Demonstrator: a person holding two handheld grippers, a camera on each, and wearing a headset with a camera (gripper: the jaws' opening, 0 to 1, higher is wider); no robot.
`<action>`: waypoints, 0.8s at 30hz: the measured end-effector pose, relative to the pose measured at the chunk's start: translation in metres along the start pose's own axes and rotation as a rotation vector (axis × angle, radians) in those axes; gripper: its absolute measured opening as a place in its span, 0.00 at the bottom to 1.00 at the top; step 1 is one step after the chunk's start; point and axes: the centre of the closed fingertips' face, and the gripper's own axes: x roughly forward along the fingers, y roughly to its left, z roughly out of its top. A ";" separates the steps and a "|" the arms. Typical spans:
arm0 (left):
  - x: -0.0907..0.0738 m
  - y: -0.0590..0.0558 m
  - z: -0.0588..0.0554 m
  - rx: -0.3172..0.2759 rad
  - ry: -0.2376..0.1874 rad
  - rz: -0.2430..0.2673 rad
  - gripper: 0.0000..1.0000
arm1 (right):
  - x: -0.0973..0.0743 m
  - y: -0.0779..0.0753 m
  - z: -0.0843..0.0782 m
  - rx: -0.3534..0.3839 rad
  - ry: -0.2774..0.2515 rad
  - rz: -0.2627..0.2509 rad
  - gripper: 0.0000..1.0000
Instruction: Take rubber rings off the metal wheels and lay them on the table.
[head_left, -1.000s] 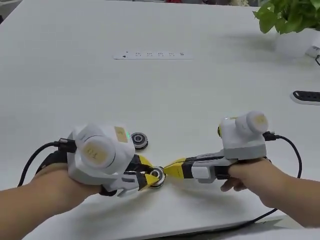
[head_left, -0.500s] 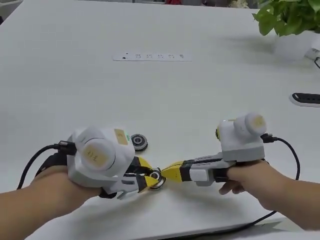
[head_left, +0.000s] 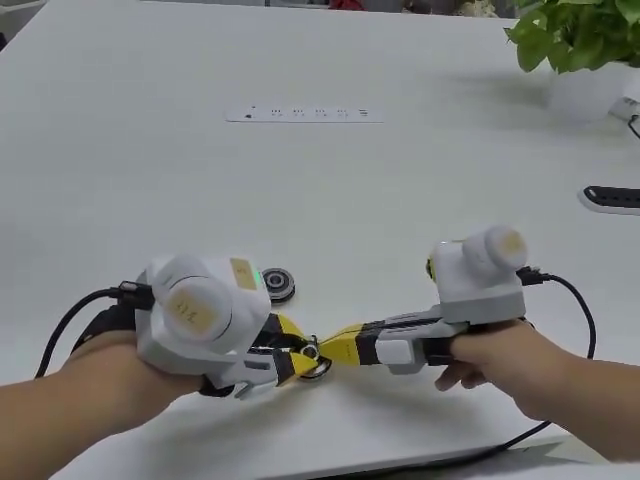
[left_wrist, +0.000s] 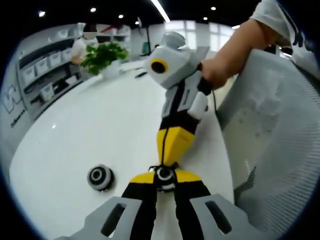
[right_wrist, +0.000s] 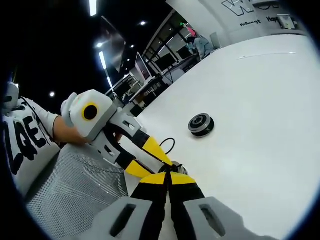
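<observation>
The jaws of the left gripper (head_left: 298, 352) squeeze a small metal wheel (left_wrist: 164, 176) low over the table (head_left: 400, 180), near its front edge. The jaws of the right gripper (head_left: 338, 345) are almost shut and seem to pinch the rubber ring (left_wrist: 161, 166). The ring looks soft and stretchy, so grab its rim. The wheel is hard.

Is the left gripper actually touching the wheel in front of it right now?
Touching. The left gripper view shows the left gripper with its two yellow jaw tips pressed against opposite sides of the wheel.
</observation>
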 end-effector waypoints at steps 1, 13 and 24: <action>0.000 0.000 0.000 0.000 0.000 0.000 0.13 | 0.000 0.003 0.000 0.000 -0.002 0.015 0.00; 0.001 -0.001 0.001 0.005 -0.005 0.000 0.13 | 0.001 -0.001 0.002 -0.033 -0.012 0.011 0.00; 0.002 -0.001 0.002 -0.013 -0.012 -0.014 0.14 | -0.001 -0.002 0.004 -0.019 -0.021 0.011 0.00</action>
